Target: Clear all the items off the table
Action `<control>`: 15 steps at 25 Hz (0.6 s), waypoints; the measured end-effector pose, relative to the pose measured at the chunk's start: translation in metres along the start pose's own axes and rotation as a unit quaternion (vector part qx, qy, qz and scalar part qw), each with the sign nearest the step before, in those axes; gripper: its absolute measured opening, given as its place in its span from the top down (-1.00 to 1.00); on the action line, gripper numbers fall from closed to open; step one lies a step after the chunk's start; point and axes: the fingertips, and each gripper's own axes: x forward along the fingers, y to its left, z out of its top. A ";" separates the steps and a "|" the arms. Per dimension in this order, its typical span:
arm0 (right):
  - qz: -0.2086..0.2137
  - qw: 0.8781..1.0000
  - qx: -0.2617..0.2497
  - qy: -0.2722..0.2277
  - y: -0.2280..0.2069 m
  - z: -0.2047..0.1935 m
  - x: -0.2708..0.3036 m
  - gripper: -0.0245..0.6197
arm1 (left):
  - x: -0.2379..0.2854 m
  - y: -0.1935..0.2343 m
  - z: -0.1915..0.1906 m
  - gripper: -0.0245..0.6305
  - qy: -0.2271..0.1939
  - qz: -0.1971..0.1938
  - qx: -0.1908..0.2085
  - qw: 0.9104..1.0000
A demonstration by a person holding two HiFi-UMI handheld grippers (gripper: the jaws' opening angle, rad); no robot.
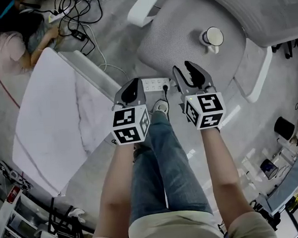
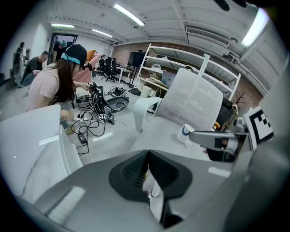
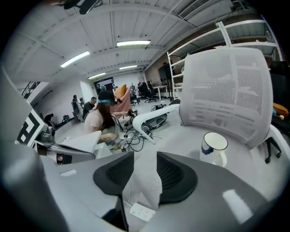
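The person holds both claws out in front, side by side and angled downward. The left claw (image 1: 132,90) has its jaws pressed together with nothing between them. The right claw (image 1: 192,75) reaches slightly further ahead, its jaws parted by a narrow gap and gripping nothing. The bare left forearm (image 1: 113,189) and right forearm (image 1: 225,171) run nearly parallel, each ending behind its claw's marker cube.

No writing, label or number is legible anywhere.
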 end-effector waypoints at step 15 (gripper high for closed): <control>0.026 0.999 -0.031 0.001 0.131 -0.016 -0.034 0.82 | -0.124 0.080 -0.039 0.90 -0.032 0.041 -0.038 0.998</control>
